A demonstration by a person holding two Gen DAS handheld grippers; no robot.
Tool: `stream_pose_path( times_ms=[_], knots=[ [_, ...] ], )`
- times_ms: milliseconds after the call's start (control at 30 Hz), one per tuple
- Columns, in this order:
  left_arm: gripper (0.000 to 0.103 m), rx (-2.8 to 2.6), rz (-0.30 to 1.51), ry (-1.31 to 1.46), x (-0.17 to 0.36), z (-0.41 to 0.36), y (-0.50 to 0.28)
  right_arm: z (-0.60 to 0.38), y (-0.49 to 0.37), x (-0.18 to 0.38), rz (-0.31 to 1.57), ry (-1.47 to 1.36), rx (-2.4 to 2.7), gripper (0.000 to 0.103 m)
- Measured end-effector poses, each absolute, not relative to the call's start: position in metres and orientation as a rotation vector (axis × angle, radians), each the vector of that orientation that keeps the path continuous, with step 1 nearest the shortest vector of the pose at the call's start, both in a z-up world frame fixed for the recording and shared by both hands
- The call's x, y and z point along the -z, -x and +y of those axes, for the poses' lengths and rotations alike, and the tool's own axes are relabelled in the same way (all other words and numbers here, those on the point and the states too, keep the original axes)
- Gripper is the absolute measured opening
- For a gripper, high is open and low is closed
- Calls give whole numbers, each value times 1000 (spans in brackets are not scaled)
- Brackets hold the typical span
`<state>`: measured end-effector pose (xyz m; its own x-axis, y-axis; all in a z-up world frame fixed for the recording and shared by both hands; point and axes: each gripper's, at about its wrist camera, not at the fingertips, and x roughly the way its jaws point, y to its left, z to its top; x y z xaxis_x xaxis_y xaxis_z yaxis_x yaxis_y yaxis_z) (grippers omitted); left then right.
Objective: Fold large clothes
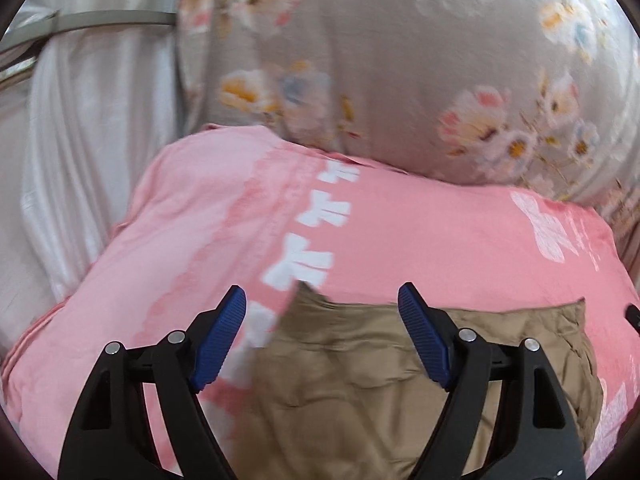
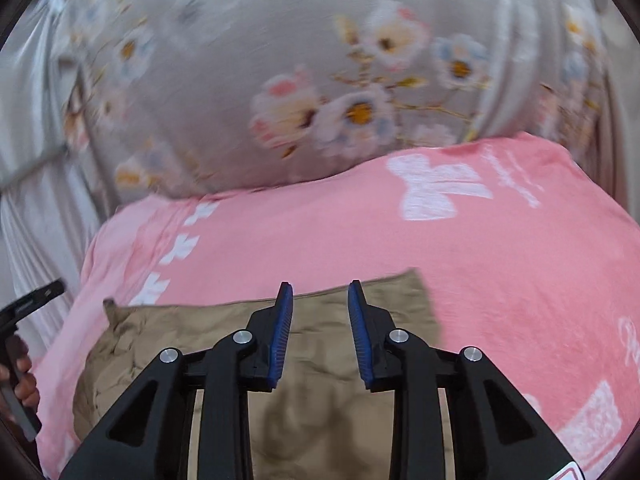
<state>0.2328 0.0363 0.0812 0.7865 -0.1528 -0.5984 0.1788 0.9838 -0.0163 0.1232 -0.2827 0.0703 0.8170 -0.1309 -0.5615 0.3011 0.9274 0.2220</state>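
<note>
A tan garment (image 1: 360, 380) lies folded flat on a pink blanket (image 1: 420, 232) with white bow prints. My left gripper (image 1: 322, 300) is open wide and empty, hovering over the garment's far left corner. In the right wrist view the same tan garment (image 2: 328, 392) lies below my right gripper (image 2: 320, 296), which is open with a narrower gap and empty, above the garment's far edge. The pink blanket (image 2: 480, 264) spreads around it.
A grey floral quilt (image 1: 400, 60) is piled behind the pink blanket, also in the right wrist view (image 2: 280, 80). White cloth (image 1: 80, 140) hangs at the left. The left gripper's handle and the person's hand (image 2: 20, 360) show at the left edge of the right wrist view.
</note>
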Motion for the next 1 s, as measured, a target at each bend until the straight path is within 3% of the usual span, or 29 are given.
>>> stream_pose_path(
  times_ms=[233, 467, 1000],
  knots=[
    [75, 229, 751, -133, -21, -56, -262, -231, -188, -37, 692, -195, 174, 26],
    [76, 219, 835, -145, 32, -76, -283, -238, -218, 15, 794, -240, 154, 27],
    [81, 200, 795, -130, 55, -74, -286, -236, -228, 41, 796, -233, 166, 26]
  ],
)
